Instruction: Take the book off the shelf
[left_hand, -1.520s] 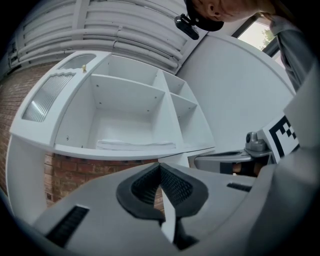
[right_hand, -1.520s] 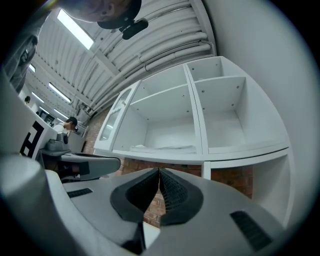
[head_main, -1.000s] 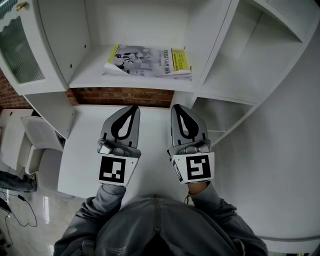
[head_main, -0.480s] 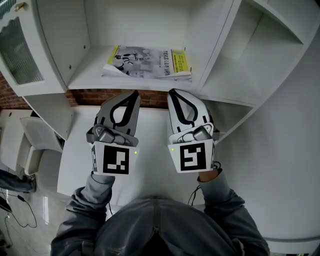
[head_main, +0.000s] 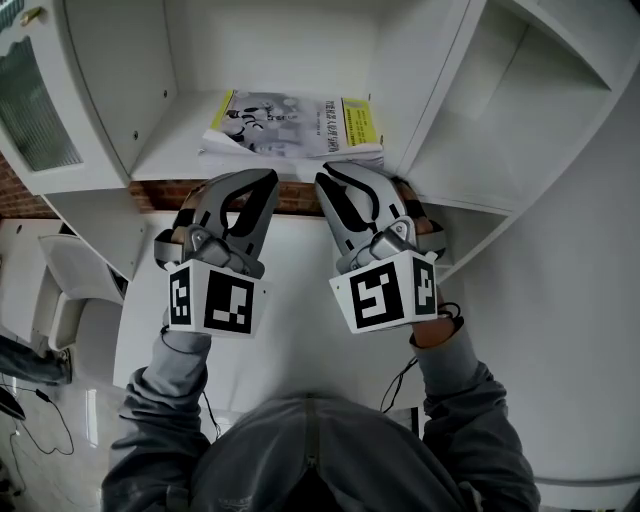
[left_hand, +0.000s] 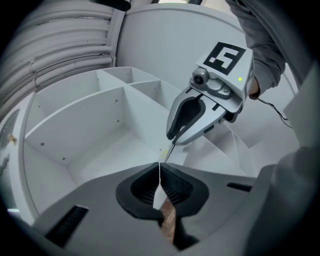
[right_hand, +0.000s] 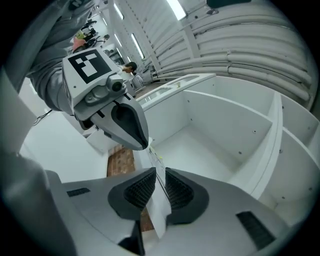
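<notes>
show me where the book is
In the head view the book lies flat on the white shelf, upper centre, near its right wall, just beyond the tips of the left gripper and right gripper.

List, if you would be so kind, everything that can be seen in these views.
book: one, grey-white cover with yellow bands, lying flat in the shelf unit.
shelf unit: one, white, several compartments, ahead of the person.
cabinet door: one, white frame with ribbed glass, upper left.
brick wall: one, red-brown, showing below the shelf unit.
desk top: one, white, beneath both tools.
chair: one, white, lower left beside the desk top.
left tool: one, grey with black pads, jaws shut, empty, tip near the shelf unit's front edge.
right tool: one, same colours, jaws a narrow gap apart, nothing gripped.
sleeves: two, grey, bottom of the head view.
</notes>
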